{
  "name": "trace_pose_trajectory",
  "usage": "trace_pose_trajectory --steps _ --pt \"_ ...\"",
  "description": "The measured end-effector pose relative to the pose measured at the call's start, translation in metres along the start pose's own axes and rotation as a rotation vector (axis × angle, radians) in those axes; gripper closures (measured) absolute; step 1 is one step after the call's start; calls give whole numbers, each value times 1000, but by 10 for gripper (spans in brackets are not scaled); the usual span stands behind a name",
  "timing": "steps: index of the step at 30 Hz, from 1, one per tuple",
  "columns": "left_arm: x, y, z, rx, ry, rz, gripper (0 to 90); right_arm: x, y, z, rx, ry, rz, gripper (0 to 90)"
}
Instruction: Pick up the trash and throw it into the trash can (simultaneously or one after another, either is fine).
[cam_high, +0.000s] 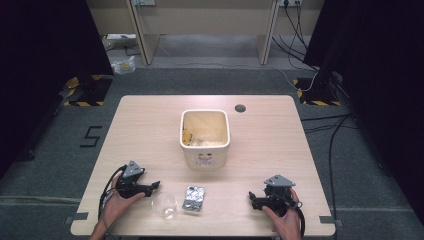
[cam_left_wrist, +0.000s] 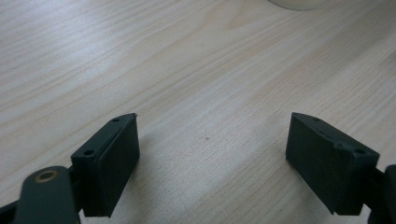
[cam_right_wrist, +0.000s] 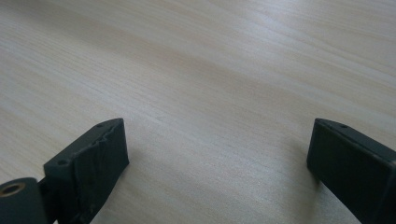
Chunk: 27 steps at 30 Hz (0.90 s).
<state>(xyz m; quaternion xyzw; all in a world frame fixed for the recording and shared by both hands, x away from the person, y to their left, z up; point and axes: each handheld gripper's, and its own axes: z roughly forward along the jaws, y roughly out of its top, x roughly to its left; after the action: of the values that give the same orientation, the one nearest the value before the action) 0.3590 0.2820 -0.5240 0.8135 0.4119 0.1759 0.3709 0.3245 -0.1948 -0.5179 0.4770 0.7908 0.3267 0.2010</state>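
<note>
A cream square bin (cam_high: 205, 150) stands in the middle of the wooden table (cam_high: 270, 145), with a yellow wrapper and other scraps inside. In front of it lie a clear plastic cup (cam_high: 165, 205) on its side and a silvery foil pack (cam_high: 193, 198). My left gripper (cam_high: 154, 187) rests on the table just left of the cup, pointing right. In the left gripper view it (cam_left_wrist: 210, 140) is open over bare wood. My right gripper (cam_high: 252, 198) rests at the front right, pointing left toward the foil pack. It (cam_right_wrist: 217, 144) is open with nothing between the jaws.
A round cable hole (cam_high: 240, 108) sits near the table's far edge. The bin's base (cam_left_wrist: 294, 3) shows at the top of the left gripper view. Grey carpet with cables (cam_high: 332, 130) and black stands surround the table.
</note>
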Motion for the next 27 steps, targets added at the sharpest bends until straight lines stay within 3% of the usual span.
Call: trace_pose_trajectory --steps 13,27 --pt "10 1 -4 -12 -34 -36 211 0 0 0 2 -1 -4 57" --pt "11 17 -38 -102 -83 -71 210 0 0 0 2 0 -4 57"
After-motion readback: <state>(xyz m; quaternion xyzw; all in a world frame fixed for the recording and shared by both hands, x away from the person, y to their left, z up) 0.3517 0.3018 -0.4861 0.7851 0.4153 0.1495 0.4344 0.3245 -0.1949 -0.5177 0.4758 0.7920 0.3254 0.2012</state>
